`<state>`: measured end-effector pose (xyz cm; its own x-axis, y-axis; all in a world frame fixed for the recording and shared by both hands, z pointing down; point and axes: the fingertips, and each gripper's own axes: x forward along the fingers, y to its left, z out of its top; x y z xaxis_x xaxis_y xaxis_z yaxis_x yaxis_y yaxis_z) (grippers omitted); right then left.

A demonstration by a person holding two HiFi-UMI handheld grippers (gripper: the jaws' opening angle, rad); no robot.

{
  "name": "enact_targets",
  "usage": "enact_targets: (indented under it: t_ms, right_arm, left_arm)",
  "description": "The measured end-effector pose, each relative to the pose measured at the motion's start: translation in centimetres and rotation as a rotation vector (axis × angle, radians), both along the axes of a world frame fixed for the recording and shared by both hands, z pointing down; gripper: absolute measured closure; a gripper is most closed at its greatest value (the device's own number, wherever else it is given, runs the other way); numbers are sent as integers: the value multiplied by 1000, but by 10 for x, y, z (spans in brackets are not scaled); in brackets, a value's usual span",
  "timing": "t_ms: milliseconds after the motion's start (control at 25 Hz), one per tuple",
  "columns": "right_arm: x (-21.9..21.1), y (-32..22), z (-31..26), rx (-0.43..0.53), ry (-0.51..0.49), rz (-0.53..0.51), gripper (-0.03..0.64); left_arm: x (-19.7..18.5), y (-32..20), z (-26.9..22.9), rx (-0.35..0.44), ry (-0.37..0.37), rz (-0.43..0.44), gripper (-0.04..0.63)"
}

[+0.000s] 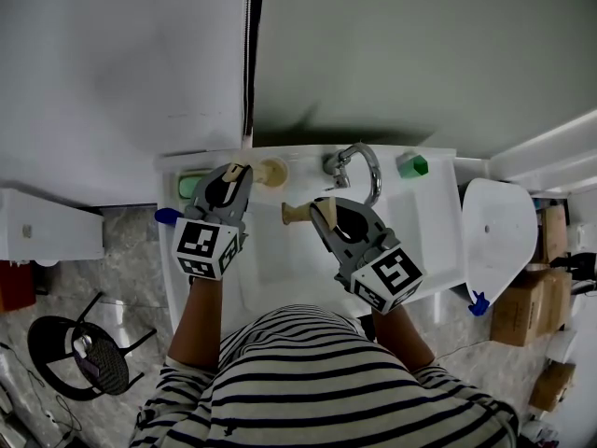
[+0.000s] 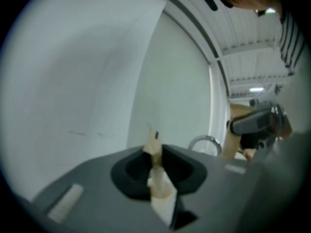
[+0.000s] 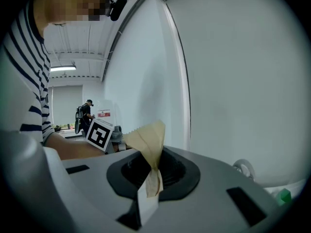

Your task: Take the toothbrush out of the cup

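In the head view, a glossy white washbasin (image 1: pixel 437 236) carries the things. On its rear edge, left of the curved chrome tap (image 1: pixel 359 164), stands a round beige cup (image 1: pixel 272 171) with its mouth upward. What it holds cannot be told, and the toothbrush cannot be picked out for certain in any view. A green block (image 1: pixel 191 186) lies at the rear left corner and a small green cube (image 1: pixel 412 165) at the rear right corner. The grey left hand-held gripper (image 1: pixel 241 169), with tan-wrapped tips, points at the rear edge just left of the cup. The right hand-held gripper (image 1: pixel 322 211) hangs over the bowl near the tap. A short tan piece (image 1: pixel 295 214) with a flared left end juts from its tips, its long axis running along the rear edge.

In the left gripper view, the pads (image 2: pixel 161 191) are clenched together. A thin pale sliver (image 2: pixel 153 144) with a small dark tip rises from them; what it is cannot be told.

In the right gripper view, the pads (image 3: pixel 148 195) are also clenched together. A matte, paper-like tan flap (image 3: pixel 146 137) with a ragged top edge fans up and left from the pinch.
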<state>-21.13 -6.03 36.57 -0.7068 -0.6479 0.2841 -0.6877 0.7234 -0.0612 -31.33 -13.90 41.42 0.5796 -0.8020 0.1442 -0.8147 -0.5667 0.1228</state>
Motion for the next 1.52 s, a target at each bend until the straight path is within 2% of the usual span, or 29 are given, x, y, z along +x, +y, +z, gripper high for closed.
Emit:
enact_targets:
  t_ms: [440, 1160, 1520]
  right_arm:
    - [3, 10, -6, 15, 3, 5, 584]
    - [9, 27, -18, 55, 5, 16, 584]
    - [11, 33, -23, 68, 0, 28, 584]
  left_arm:
    - [-4, 14, -13, 21, -5, -9, 537]
    - [-6, 42, -54, 110, 39, -7, 537]
    - [-3, 63, -68, 125, 50, 16, 537]
